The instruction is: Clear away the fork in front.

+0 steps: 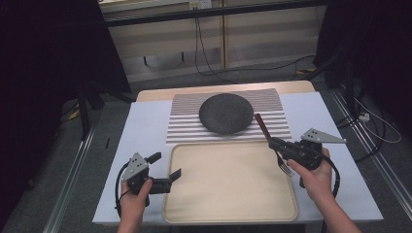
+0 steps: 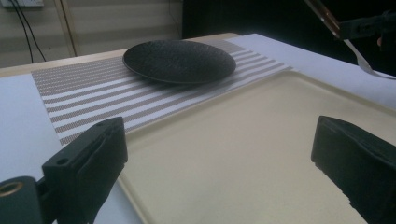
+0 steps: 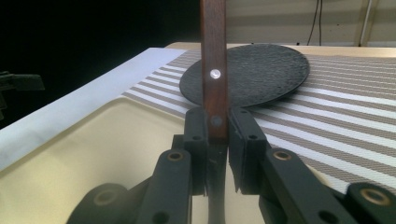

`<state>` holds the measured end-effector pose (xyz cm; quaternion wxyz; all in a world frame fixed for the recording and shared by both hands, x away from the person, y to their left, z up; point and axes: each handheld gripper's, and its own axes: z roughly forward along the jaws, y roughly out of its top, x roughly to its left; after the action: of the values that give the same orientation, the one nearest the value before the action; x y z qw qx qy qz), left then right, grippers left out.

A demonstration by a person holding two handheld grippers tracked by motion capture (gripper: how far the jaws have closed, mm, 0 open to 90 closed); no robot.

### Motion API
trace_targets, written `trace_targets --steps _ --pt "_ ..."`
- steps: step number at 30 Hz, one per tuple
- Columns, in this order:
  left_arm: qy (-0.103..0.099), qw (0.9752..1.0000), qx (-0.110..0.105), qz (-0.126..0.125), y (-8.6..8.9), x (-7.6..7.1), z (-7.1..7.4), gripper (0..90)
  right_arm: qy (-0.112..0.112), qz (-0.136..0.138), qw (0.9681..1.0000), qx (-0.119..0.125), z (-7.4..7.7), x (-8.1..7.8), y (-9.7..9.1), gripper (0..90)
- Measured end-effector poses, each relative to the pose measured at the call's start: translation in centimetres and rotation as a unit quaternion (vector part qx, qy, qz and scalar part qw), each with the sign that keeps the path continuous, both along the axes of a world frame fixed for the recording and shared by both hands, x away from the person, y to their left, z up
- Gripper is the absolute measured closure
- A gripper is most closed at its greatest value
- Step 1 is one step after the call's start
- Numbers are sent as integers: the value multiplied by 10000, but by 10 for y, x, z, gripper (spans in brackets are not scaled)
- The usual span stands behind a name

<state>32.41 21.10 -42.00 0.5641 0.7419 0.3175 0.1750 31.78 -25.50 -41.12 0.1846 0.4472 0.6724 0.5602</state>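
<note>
Fingers [image 3: 243, 140] of right gripper [image 1: 279, 145] clamp fork [image 1: 272, 141] above tray [image 1: 228, 194].

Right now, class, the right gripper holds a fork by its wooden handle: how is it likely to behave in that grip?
The fork looks stiff: handle and metal neck run straight. Gripped near the handle's lower end by the right gripper, it may pivot between the pads. The thin tines suggest it is light, so a slip seems unlikely.

We find no legible text, label, brand, number or sign on anything in these views.
</note>
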Motion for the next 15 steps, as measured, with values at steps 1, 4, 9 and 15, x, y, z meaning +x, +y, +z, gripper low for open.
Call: trace_targets --steps 1,4,9,15 --pt "-7 10000 -7 -17 -1 0 1 36 1 9 10000 32 -1 -1 1 785" --pt "3 10000 -10 -36 -4 1 4 34 -51 50 10000 42 -2 -3 7 786" --pt "16 9999 -32 -138 -11 3 8 32 -127 163 9998 42 -4 -6 19 785" --pt "49 9997 -39 -238 -20 7 11 35 -180 320 9993 -29 -8 -8 34 785"
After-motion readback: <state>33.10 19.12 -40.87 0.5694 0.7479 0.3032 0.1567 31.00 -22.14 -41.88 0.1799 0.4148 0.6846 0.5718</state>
